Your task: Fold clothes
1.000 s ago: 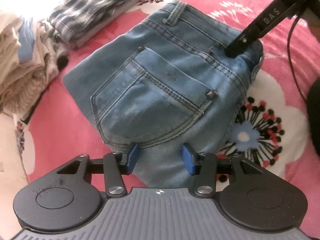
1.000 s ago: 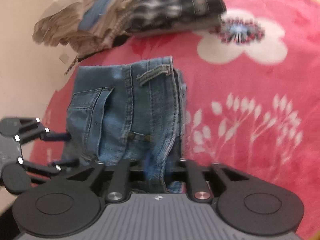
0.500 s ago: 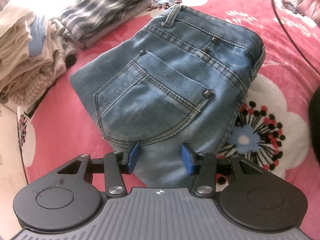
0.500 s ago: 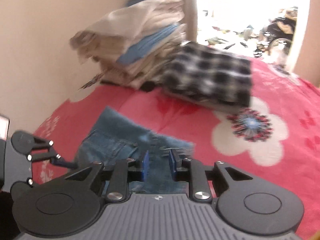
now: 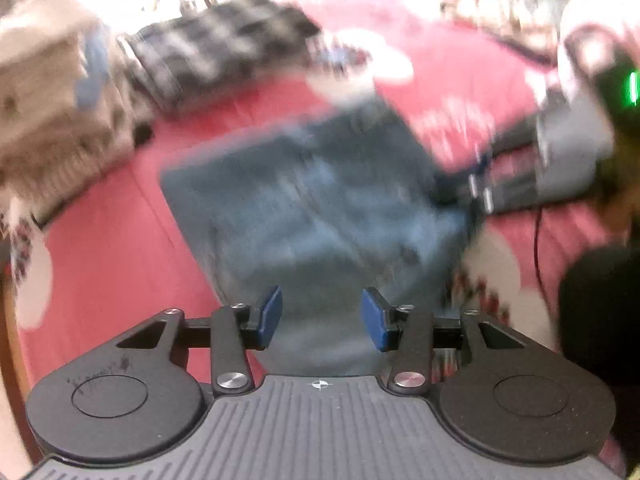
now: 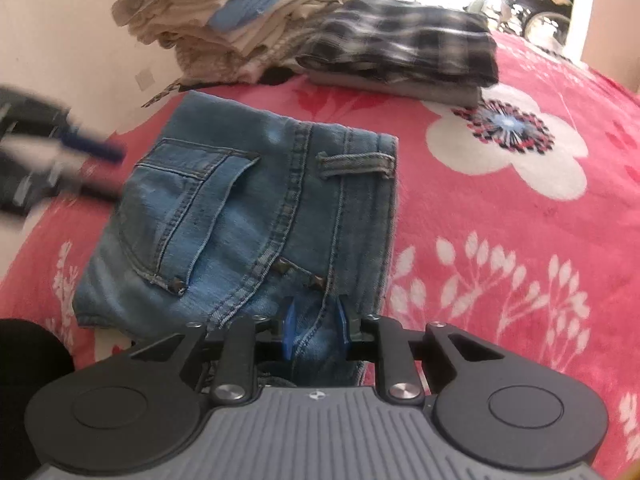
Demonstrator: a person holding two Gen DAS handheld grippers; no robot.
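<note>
Fingers: right gripper (image 6: 314,330) half shut around jeans (image 6: 240,216) waistband, grip unclear; left gripper (image 5: 320,318) half open, empty | jeans folded, mid blanket (image 6: 500,240), near blanket's wall-side edge | tip: pinch all layers, lift together.

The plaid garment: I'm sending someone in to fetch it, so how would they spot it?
On the pink floral blanket, look past the folded jeans toward the wall. The plaid garment lies folded beside the tall cream pile; it alone is black-and-white checked.
</note>
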